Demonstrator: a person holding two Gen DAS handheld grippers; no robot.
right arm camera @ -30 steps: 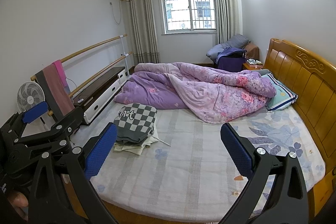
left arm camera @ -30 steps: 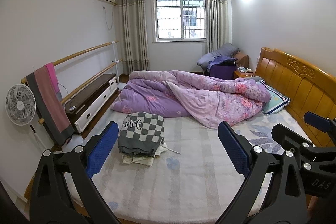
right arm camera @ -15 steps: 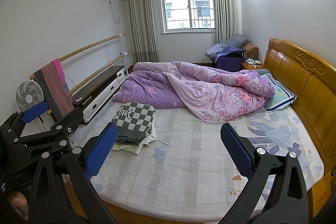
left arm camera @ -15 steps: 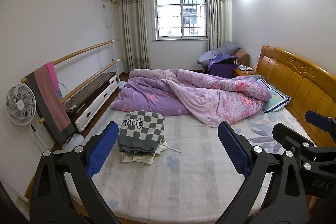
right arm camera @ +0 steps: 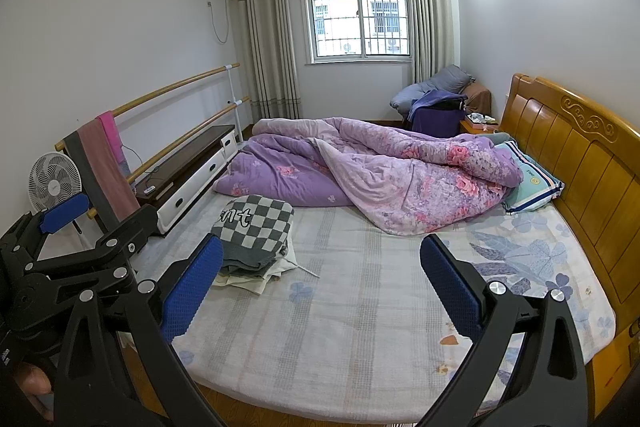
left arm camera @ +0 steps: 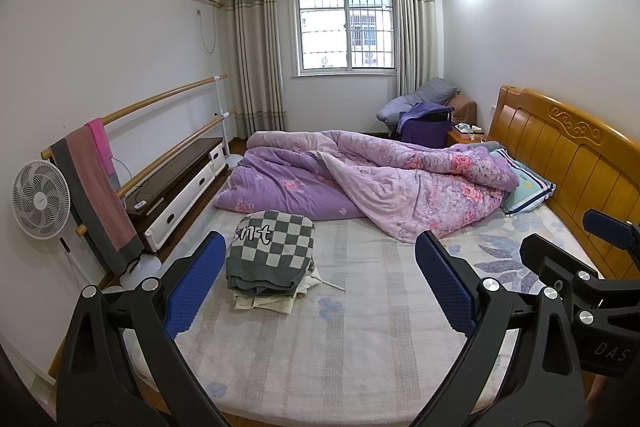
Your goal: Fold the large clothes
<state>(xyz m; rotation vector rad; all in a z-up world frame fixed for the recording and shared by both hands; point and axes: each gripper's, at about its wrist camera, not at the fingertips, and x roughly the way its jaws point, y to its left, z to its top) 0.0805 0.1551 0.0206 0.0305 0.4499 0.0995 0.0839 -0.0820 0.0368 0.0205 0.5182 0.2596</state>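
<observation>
Left wrist view: my left hand-held gripper (left arm camera: 316, 283) hangs spread wide above the bed (left arm camera: 360, 327), gripping nothing. My right hand-held gripper (right arm camera: 320, 287) is likewise spread, folded clothes (right arm camera: 252, 235) lying ahead.

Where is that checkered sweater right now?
In both views the checkered sweater lies folded atop a small pile on the bed's left side, just in front of the purple quilt.

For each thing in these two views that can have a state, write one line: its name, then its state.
left gripper: open, holding nothing.
right gripper: open, holding nothing.
checkered garment: folded, on top of a pile.
pale garment: flat under the pile.
purple quilt: crumpled, unfolded.
curtains: drawn open.
fan: blades sharp, apparently off.
towels: draped over the rail.
</observation>
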